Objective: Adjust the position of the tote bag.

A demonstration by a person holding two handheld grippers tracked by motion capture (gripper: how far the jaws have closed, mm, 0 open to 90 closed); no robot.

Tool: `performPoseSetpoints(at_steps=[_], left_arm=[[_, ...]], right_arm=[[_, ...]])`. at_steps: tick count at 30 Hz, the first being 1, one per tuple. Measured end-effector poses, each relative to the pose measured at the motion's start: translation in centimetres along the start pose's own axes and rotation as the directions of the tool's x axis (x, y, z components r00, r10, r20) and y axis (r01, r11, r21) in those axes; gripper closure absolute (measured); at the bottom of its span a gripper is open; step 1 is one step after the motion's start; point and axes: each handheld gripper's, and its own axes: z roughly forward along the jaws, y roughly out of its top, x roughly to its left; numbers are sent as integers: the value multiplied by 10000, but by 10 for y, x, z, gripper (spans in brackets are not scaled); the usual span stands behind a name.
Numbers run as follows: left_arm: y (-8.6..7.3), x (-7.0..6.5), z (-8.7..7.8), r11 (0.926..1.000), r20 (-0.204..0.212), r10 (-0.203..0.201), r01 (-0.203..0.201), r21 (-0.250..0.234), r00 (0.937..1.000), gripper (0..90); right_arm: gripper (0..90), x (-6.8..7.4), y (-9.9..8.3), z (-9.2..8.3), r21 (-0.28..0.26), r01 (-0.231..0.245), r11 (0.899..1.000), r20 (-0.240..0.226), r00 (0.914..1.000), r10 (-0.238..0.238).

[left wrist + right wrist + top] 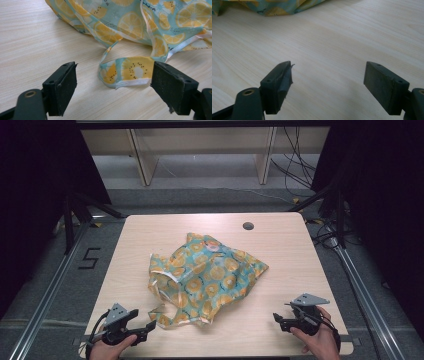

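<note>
A crumpled teal cloth bag [207, 277] printed with orange and lemon slices lies in the middle of the light wooden table [280, 250]. One of its strap loops [125, 72] curls on the wood just ahead of my left gripper [113, 87], whose jaws stand open on either side of it without touching. In the high view that left gripper [145, 326] sits at the near left, by the bag's near corner. My right gripper [279, 320] rests open at the near right, over bare wood [329, 82], with the bag's edge [274, 7] well ahead of it.
A round cable hole [248, 226] sits near the table's far edge. Black curtains flank both sides, and metal rails [45, 295] run along the floor. Cables [295, 155] trail on the floor beyond the table. A wooden frame stands behind.
</note>
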Motion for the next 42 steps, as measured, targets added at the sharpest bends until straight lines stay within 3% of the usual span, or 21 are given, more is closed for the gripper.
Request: performPoseSetpoints(at_steps=[3,7,8,14,16,19,20,21,22,24,26,28,30,32,33,34,38,39,40,41,42], left_arm=[[1,1,-1,9996,-54,238,-237,136,9997,196],[1,2,-1,9997,-78,200,-199,145,9998,196],[0,2,0,9999,-53,36,-35,100,10000,196],[1,3,0,9999,-202,-131,133,58,9997,205],[2,6,0,9999,-120,62,-61,143,9999,223],[5,7,2,9999,-95,-80,81,70,9999,225],[8,10,2,9996,-47,175,-174,236,9998,224],[8,10,2,9996,-47,175,-174,236,9998,224],[10,11,3,9996,5,18,-18,295,10000,224],[16,14,4,9998,82,-108,107,183,9999,224],[25,17,6,9999,-40,36,-35,161,10000,229],[36,20,10,9997,-32,167,-167,174,9999,238],[47,23,14,9995,-73,250,-248,181,9997,241],[60,29,20,9989,-53,397,-395,252,9992,274],[64,33,20,9965,-66,678,-674,496,9977,284],[69,34,25,9987,-81,454,-452,217,9989,321],[87,46,31,9988,-73,418,-416,274,9991,384],[91,47,32,9990,-74,425,-424,142,9991,428],[96,49,30,9975,-30,687,-686,186,9976,532],[99,49,31,9979,8,644,-644,-18,9979,601],[104,49,30,9970,93,766,-765,-87,9970,654]], right_arm=[[224,0,-1,1,-30,-61,10000,6,10000,61],[222,0,0,0,53,-36,10000,3,10000,36],[219,2,0,-1,256,-289,9993,-3,9996,289],[215,1,0,1,161,-2,9999,-232,9997,5],[213,1,0,1,172,65,9998,-253,9997,-61],[211,4,1,-1,178,-250,9995,-153,9996,253],[211,8,2,-3,362,-715,9968,-124,9973,720],[211,8,2,-3,362,-715,9968,-124,9973,720],[213,3,2,-1,92,36,10000,-147,9999,-35],[213,2,3,0,74,142,9999,-144,9998,-141],[214,5,5,0,182,-147,9997,-460,9988,155],[220,7,7,1,-8,28,10000,-525,9986,-29],[227,11,9,-1,75,-129,9999,-436,9990,132],[283,14,11,-1,-5,157,9999,-483,9987,-157],[331,16,13,0,-135,311,9994,-591,9977,-319],[363,18,16,1,-191,464,9987,-618,9970,-475],[457,23,20,3,-26,578,9983,-799,9951,-578],[487,24,22,4,9,687,9976,-819,9943,-684],[589,26,25,5,-19,885,9961,-904,9920,-883],[589,26,25,5,-19,885,9961,-904,9920,-883],[683,28,28,7,-265,1220,9922,-943,9878,-1240]])
